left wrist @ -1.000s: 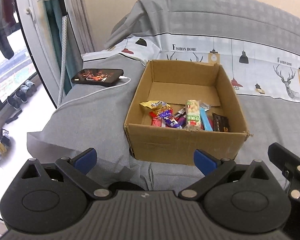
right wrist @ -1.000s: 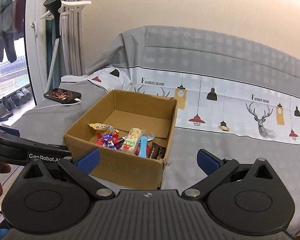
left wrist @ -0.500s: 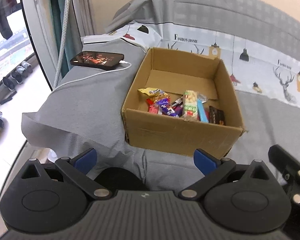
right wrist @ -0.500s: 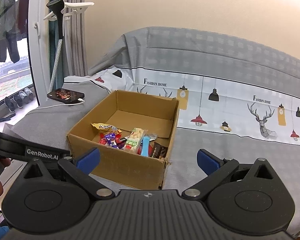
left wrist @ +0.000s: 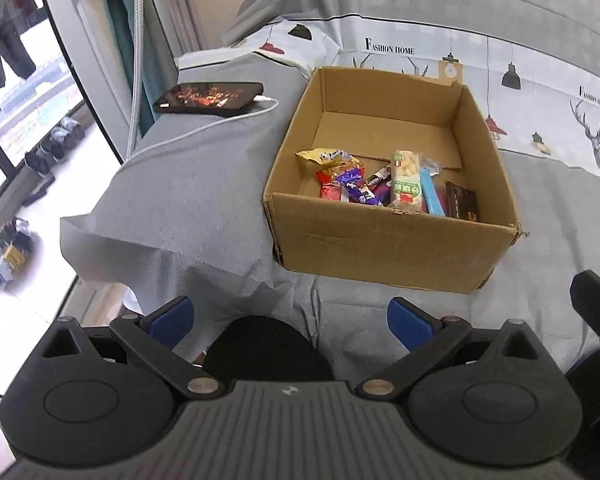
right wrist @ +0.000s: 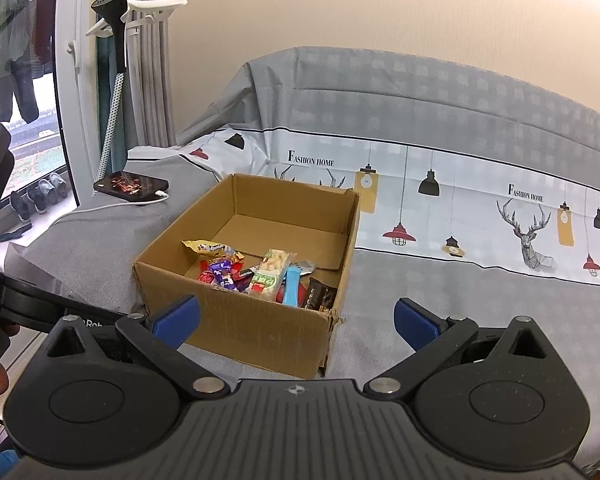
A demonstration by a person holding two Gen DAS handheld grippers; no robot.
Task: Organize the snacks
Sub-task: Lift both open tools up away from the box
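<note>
Cardboard box (left wrist: 384, 248) of snacks (left wrist: 396, 188) sits ahead of both wide-open, empty claws, left gripper (left wrist: 290, 320) and right gripper (right wrist: 296, 320). Beyond, the sheet (right wrist: 480, 184) reads "FASHION HOME"; wrapper print is illegible.

We see an open cardboard box (left wrist: 384, 248) upright on the grey cover, its snacks (left wrist: 392, 188) heaped against the near wall: gold, purple, red, green, blue and dark wrappers.

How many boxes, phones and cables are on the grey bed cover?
Brown cardboard box: 1
Black phone with a lit screen: 1
White charging cable: 1
Total: 3
</note>
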